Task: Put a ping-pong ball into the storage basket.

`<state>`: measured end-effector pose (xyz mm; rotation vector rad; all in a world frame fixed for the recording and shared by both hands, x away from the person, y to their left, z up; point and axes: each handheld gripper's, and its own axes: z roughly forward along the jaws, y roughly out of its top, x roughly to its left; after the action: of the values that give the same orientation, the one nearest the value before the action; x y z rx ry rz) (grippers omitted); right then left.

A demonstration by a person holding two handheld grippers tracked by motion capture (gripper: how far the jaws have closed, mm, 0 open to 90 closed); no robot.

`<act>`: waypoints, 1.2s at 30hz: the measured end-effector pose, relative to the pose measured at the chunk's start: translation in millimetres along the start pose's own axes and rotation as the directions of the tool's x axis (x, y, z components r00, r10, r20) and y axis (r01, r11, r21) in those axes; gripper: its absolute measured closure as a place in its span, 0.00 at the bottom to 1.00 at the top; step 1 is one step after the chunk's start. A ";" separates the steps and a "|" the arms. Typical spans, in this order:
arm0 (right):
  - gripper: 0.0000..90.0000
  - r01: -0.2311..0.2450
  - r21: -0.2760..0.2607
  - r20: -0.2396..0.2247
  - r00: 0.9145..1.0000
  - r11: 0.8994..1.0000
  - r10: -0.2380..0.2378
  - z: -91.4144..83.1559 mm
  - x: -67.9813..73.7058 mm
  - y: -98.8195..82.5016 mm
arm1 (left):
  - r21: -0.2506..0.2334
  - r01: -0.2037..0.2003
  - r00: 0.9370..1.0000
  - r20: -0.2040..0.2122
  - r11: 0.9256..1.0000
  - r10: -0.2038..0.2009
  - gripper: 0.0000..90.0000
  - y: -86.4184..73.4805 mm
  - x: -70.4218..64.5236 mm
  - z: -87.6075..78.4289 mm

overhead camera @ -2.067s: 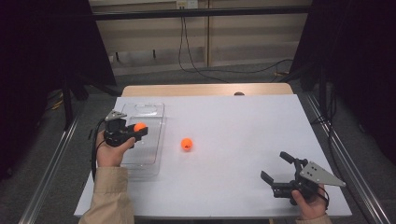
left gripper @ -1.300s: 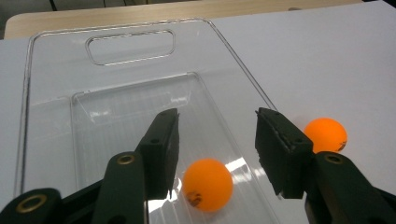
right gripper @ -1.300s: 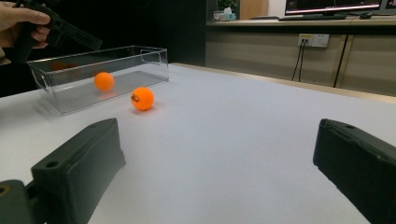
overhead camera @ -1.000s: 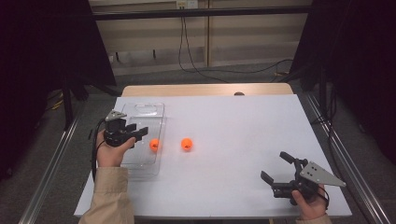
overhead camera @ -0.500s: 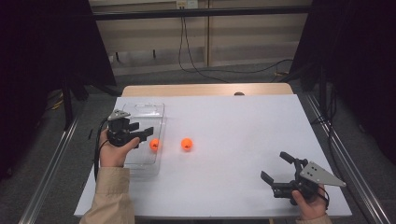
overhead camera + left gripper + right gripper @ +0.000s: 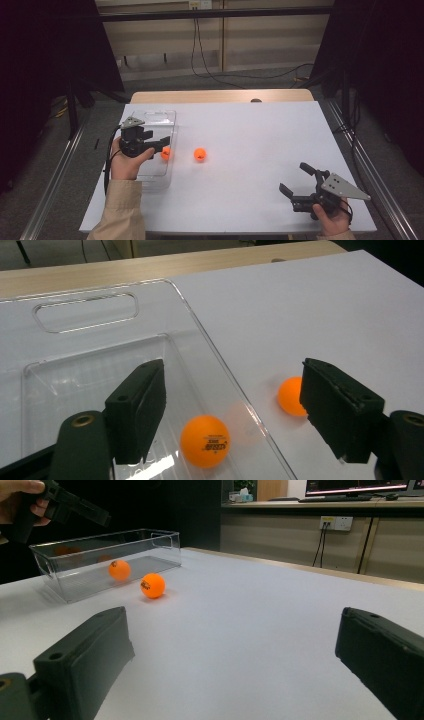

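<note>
An orange ball [image 6: 165, 153] lies inside the clear plastic tray [image 6: 155, 120] at the left of the white table, near the tray's right wall. My left gripper [image 6: 162, 143] hovers just above it; its jaws have just been opening and hold nothing. In the left gripper view the ball [image 6: 205, 441] rests on the tray floor below the open jaws. A second orange ball [image 6: 200, 154] sits on the table just right of the tray. My right gripper [image 6: 295, 180] rests open at the near right, pointing toward the balls.
The white table [image 6: 260, 135] has a wooden strip along its far edge. Metal rails run down both sides of the table. The tray has a handle cutout [image 6: 85, 312] at its far end.
The ball that my left gripper held is out of the jaws and lies in the tray. The left jaws have opened wider. The right gripper has not moved.
</note>
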<state>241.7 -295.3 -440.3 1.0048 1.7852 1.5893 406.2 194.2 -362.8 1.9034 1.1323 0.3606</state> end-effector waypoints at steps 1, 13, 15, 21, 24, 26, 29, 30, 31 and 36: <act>0.01 0.000 0.000 -0.001 1.000 1.000 0.000 0.1 0.0 0.0 | 0.000 -0.003 1.000 0.001 1.000 0.003 0.29 0.2 -1.0 0.7; 0.01 -0.001 -0.001 0.002 1.000 1.000 0.001 -0.1 -0.1 0.1 | 0.007 -0.016 1.000 0.023 1.000 0.016 0.24 2.1 -9.6 4.6; 0.01 -0.001 0.000 0.001 1.000 1.000 0.001 -0.1 -0.2 0.0 | 0.005 -0.017 1.000 0.026 1.000 0.017 0.24 2.3 -10.7 5.1; 0.01 0.001 0.001 0.000 1.000 1.000 -0.001 -0.2 -0.1 0.1 | 0.002 -0.016 0.999 0.031 1.000 0.016 0.21 3.0 -14.0 5.9; 0.01 0.001 0.000 -0.001 1.000 1.000 -0.001 0.0 0.2 0.1 | 0.003 -0.019 0.999 0.034 1.000 0.018 0.20 3.3 -15.9 6.8; 0.01 0.001 0.000 -0.001 1.000 1.000 -0.001 0.2 0.2 0.0 | 0.004 -0.020 0.999 0.040 1.000 0.020 0.19 3.6 -17.3 7.6; 0.01 0.002 0.002 0.000 1.000 1.000 -0.002 0.2 -0.1 -0.2 | 0.002 -0.021 0.999 0.042 1.000 0.021 0.18 4.1 -19.0 8.4; 0.01 0.000 0.001 0.000 1.000 1.000 0.000 0.3 0.0 -0.2 | 0.003 -0.023 0.999 0.043 1.000 0.023 0.17 4.3 -19.5 8.5; 0.01 0.002 0.003 0.000 1.000 1.000 -0.002 0.3 0.0 -0.3 | 0.002 -0.023 0.999 0.045 1.000 0.023 0.17 4.5 -19.9 8.5; 0.01 0.001 0.003 0.000 1.000 1.000 -0.001 0.6 0.1 -0.3 | 0.001 -0.027 0.998 0.056 1.000 0.026 0.15 4.9 -23.7 9.6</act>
<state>242.1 -294.9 -440.7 1.0050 1.7885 1.5860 402.0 168.6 -360.4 1.9197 1.0714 0.3188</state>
